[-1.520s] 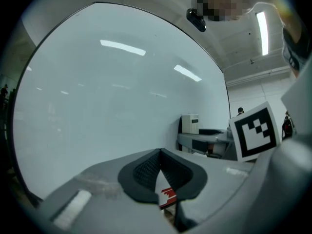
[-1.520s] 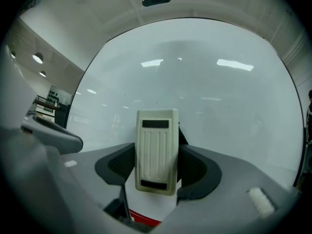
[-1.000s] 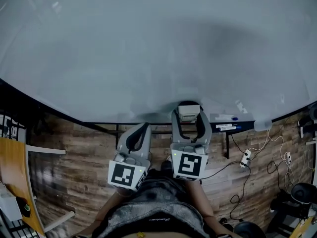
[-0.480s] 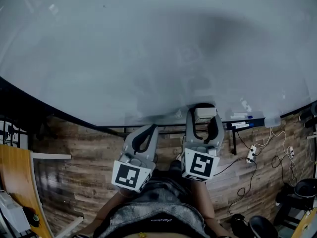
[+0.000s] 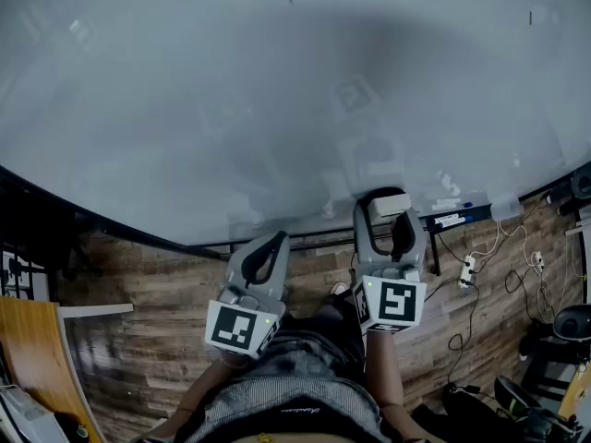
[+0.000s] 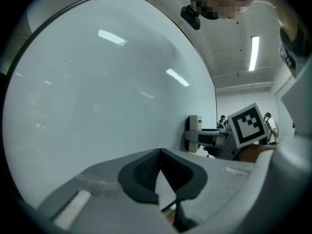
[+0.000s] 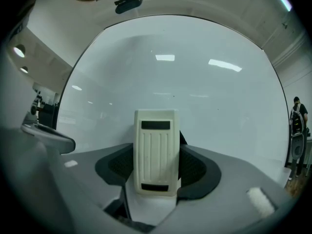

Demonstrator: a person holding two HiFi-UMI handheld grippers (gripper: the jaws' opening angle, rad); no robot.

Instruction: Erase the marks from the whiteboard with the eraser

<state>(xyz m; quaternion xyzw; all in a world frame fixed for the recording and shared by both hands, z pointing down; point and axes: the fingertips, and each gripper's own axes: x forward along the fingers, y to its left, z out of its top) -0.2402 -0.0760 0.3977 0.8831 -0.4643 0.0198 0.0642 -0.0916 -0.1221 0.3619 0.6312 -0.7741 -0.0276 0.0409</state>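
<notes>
Whiteboard above wood-plank floor; right gripper grips eraser.

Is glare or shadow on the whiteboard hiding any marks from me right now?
Head view: a broad dark shadow crosses the whiteboard, with faint reflections in it; one small mark shows top right; wide-lens bowing at the edges. Left gripper view: ceiling-light streaks glare on the board. Right gripper view: similar streaks, and the eraser blocks the lower middle.
</notes>
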